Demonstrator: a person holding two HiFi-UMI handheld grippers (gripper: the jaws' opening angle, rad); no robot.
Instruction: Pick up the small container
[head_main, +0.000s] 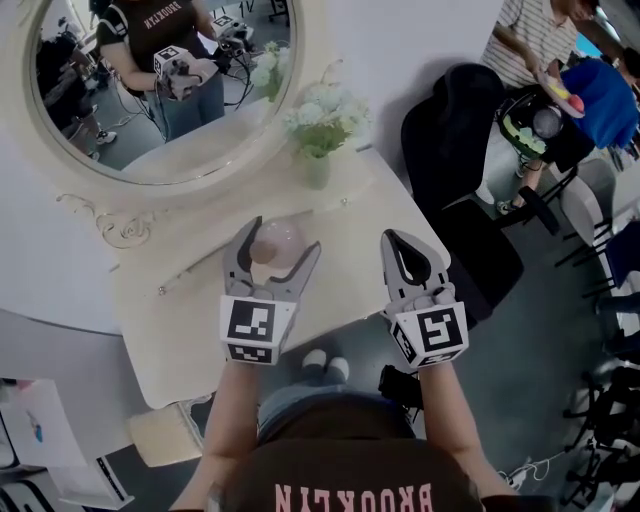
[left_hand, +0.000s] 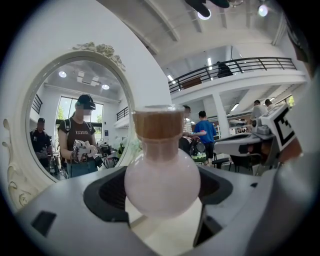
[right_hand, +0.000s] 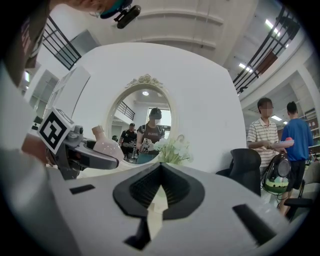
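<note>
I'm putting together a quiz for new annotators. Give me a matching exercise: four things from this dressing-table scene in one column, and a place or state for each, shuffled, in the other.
Things
1. pink container
2. right gripper
3. flower vase
4. left gripper

Places or states
A. jaws together, nothing between them
B. stands at the back of the table
C. jaws apart, one on each side of the container
D. round body with a brown stopper on top

Pairs: 1-D, 2-A, 3-B, 4-C
</note>
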